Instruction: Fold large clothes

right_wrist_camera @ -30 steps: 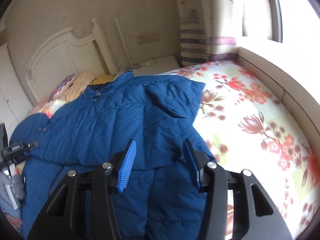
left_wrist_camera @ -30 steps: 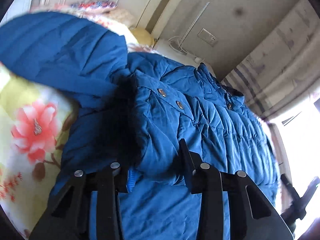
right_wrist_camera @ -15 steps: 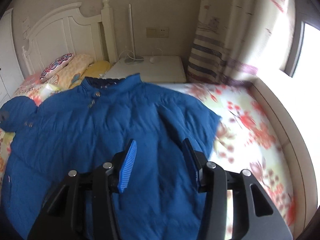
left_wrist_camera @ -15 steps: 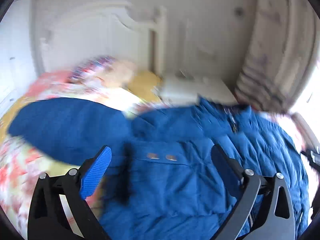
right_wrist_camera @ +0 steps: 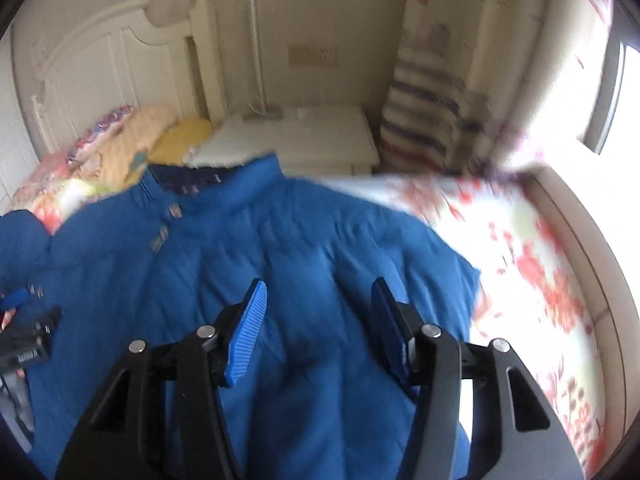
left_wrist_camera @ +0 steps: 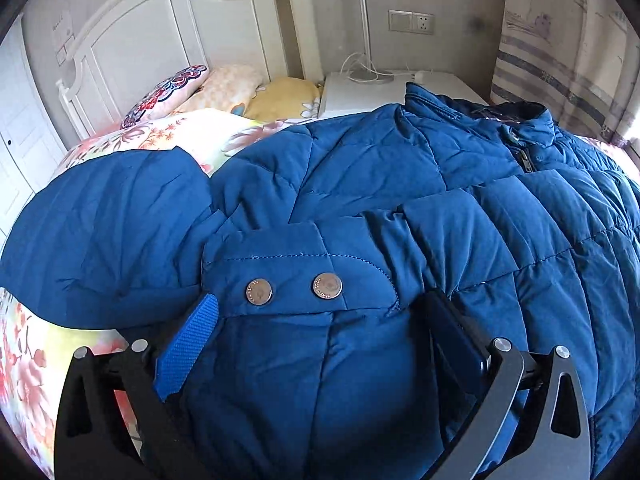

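Note:
A large blue quilted jacket [left_wrist_camera: 440,208] lies spread on the flowered bed sheet [left_wrist_camera: 24,364], with its collar [left_wrist_camera: 516,120] toward the nightstand. A sleeve cuff with two metal snaps [left_wrist_camera: 294,284] is folded onto the jacket's body. My left gripper [left_wrist_camera: 320,320] stands wide open just over this cuff, one finger on each side, and the pads do not press it. In the blurred right wrist view the right gripper [right_wrist_camera: 320,308] hovers above the jacket [right_wrist_camera: 280,264]. Its jaws are opening and nothing is between them. The left gripper [right_wrist_camera: 16,304] shows at that view's left edge.
A white headboard [left_wrist_camera: 160,28] and several pillows [left_wrist_camera: 224,88] sit at the head of the bed. Beside them stands a white nightstand [left_wrist_camera: 360,92] with a lamp pole [left_wrist_camera: 362,16]. A striped curtain [right_wrist_camera: 432,120] hangs right of it, and a pale ledge [right_wrist_camera: 592,264] runs along the bed's right side.
The left gripper let go of the jacket fold it pinched, spread wide and rolled level over the cuff. The right gripper moved sideways over the jacket and its jaws widened.

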`<move>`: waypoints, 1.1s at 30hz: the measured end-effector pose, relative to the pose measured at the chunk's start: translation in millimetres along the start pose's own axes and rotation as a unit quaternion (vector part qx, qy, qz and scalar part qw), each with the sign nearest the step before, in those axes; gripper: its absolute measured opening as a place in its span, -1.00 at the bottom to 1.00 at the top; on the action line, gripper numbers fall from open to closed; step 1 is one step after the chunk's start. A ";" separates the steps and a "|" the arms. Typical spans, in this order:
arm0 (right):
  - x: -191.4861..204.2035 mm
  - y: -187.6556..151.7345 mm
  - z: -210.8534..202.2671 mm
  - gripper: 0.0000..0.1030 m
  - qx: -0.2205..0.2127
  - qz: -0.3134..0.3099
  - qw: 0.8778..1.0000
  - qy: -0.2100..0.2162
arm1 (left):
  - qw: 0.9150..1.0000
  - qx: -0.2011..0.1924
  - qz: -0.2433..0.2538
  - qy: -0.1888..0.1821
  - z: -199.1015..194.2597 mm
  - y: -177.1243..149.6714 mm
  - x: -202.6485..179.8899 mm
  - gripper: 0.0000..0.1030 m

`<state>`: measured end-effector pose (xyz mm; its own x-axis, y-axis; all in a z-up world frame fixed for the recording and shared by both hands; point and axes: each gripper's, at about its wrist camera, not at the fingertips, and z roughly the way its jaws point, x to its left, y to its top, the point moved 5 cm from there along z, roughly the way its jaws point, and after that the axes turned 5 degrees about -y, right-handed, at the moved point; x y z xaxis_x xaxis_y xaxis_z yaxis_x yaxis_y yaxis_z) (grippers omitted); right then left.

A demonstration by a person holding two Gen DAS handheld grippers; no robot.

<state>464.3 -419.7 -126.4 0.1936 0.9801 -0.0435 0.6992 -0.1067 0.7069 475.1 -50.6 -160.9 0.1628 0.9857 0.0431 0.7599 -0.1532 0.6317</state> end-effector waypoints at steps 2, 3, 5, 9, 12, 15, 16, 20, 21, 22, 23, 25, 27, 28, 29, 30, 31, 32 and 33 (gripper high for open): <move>10.8 1.0 26.1 0.14 0.032 -0.026 0.999 -0.008 | 1.000 0.000 -0.001 -0.002 -1.1 0.4 -0.3 0.91; 11.1 -3.1 41.4 0.16 0.060 -0.032 0.997 -0.021 | 1.000 -0.001 -0.002 -0.003 -2.3 0.2 -0.5 0.91; 9.6 -7.5 53.4 0.18 0.071 -0.023 0.997 -0.012 | 1.000 -0.002 -0.002 -0.005 -1.5 0.6 0.1 0.91; -2.5 1.9 36.1 0.18 0.056 0.025 0.998 -0.007 | 1.000 -0.002 -0.003 -0.006 -0.6 1.2 0.2 0.91; -25.1 8.7 35.7 0.29 0.029 0.052 0.998 -0.038 | 1.000 -0.001 -0.003 -0.006 -0.8 0.9 0.5 0.91; -39.6 -1.4 64.0 0.35 0.076 0.070 0.995 -0.017 | 1.000 -0.002 -0.003 -0.007 -0.9 0.9 0.9 0.91; -41.0 -1.2 64.3 0.35 0.078 0.073 0.994 -0.013 | 1.000 -0.002 -0.004 -0.008 -0.9 0.7 1.1 0.91; -32.7 2.7 37.0 0.35 0.056 0.066 0.995 -0.046 | 1.000 -0.002 -0.006 -0.009 -1.3 0.3 1.4 0.91; -21.5 1.6 22.5 0.35 0.038 0.066 0.997 -0.028 | 1.000 -0.002 -0.005 -0.009 -1.1 0.3 1.4 0.91; -9.3 0.5 11.7 0.35 0.026 0.058 0.998 -0.010 | 1.000 -0.002 -0.005 -0.008 -1.3 0.3 1.2 0.91; 4.7 -2.9 2.1 0.35 0.017 0.038 0.999 0.002 | 1.000 -0.002 -0.005 -0.008 -1.4 0.3 1.5 0.91; 38.9 -16.4 -6.3 0.39 0.012 -0.023 1.000 0.018 | 1.000 -0.002 -0.005 -0.009 -1.4 0.3 1.8 0.91; 59.3 -33.4 8.5 0.43 0.039 -0.073 0.996 0.014 | 1.000 -0.003 -0.005 -0.009 -1.4 0.3 2.0 0.91; 62.5 -38.0 14.1 0.47 0.044 -0.083 0.996 0.006 | 1.000 -0.003 -0.005 -0.009 -1.4 0.2 1.8 0.91; 61.0 -36.8 15.5 0.48 0.043 -0.075 0.996 0.008 | 1.000 -0.003 -0.005 -0.009 -1.6 0.3 2.1 0.91; 57.7 -34.2 16.1 0.48 0.053 -0.063 0.996 0.016 | 1.000 -0.003 -0.006 -0.009 -1.5 0.4 2.3 0.91; 54.9 -32.3 14.3 0.46 0.058 -0.053 0.997 0.017 | 1.000 -0.003 -0.006 -0.009 -1.5 0.2 2.1 0.91; 51.7 -30.1 11.7 0.46 0.058 -0.046 0.997 0.011 | 1.000 -0.003 -0.006 -0.009 -1.9 0.3 2.0 0.91; 49.4 -31.8 2.2 0.46 0.053 -0.037 0.998 0.006 | 1.000 -0.003 -0.006 -0.010 -2.0 0.3 1.8 0.91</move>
<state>453.2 -368.2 -152.5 0.1317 0.9877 -0.0844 0.7801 -0.0507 0.6236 474.4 -48.7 -159.1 0.1659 0.9859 0.0207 0.7577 -0.1409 0.6372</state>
